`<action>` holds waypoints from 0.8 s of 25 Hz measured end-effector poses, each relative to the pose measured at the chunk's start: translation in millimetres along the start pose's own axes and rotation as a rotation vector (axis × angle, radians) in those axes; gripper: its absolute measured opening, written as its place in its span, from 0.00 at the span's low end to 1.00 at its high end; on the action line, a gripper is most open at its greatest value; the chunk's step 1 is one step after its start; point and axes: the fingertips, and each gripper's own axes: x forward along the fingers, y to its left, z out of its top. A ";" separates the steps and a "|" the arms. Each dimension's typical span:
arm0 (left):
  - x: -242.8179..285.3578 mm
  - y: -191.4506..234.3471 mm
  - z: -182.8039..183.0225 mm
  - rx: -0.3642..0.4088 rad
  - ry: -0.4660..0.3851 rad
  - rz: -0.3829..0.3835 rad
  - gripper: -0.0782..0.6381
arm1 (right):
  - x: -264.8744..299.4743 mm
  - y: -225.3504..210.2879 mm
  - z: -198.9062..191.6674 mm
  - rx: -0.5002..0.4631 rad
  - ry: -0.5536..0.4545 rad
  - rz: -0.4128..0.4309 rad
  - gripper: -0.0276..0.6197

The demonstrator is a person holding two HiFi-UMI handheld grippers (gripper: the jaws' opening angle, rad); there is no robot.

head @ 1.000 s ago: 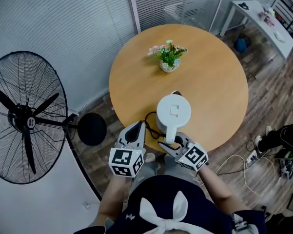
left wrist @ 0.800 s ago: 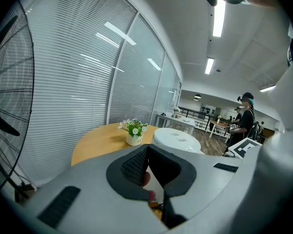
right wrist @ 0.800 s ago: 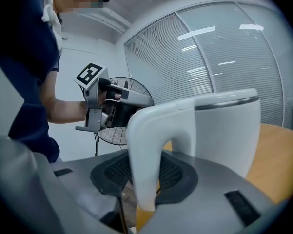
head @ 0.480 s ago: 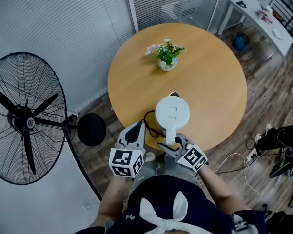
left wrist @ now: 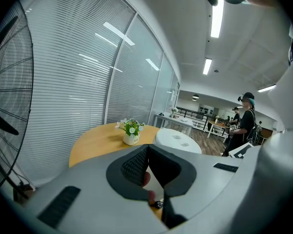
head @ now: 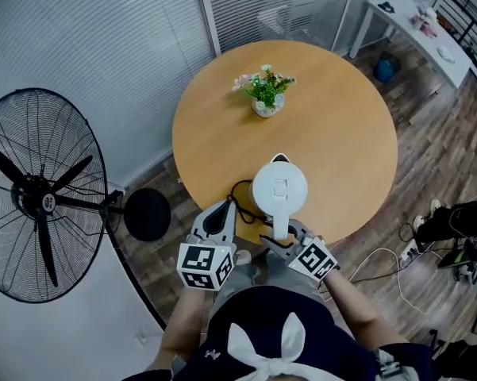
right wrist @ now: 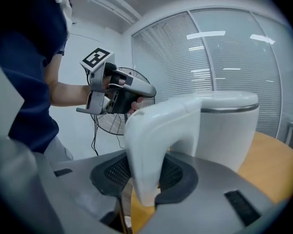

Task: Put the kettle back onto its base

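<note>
At the lower centre of the head view, a white kettle (head: pixel 279 190) stands near the closest edge of the round wooden surface (head: pixel 341 117). Its handle (head: pixel 280 227) points down the frame toward the person. What the kettle stands on is hidden beneath its body. A black cord (head: pixel 240 190) loops on the surface just left of it.

The right gripper (head: pixel 284 236) reaches in from below, and its fingers are closed partway on the handle. In the right gripper view the curved white handle (right wrist: pixel 151 145) fills the gap, with the dark ribbed fingers (right wrist: pixel 117 172) pressed against both of its sides. The kettle body rises at the right of that frame.

The left gripper (head: pixel 221 213) hovers just left of the kettle, over the surface's edge and apart from the kettle. In the left gripper view its fingers (left wrist: pixel 135 165) meet at their tips and hold nothing.

Toward the upper centre of the head view, a small pot of flowers (head: pixel 263 92) sits on the surface, well apart from the kettle. A large black standing fan (head: pixel 44 197) fills the left side.
</note>
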 end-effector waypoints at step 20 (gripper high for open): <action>-3.3 2.4 -1.4 -0.002 0.004 0.004 0.14 | 14.4 -25.3 10.7 0.060 0.016 0.044 0.25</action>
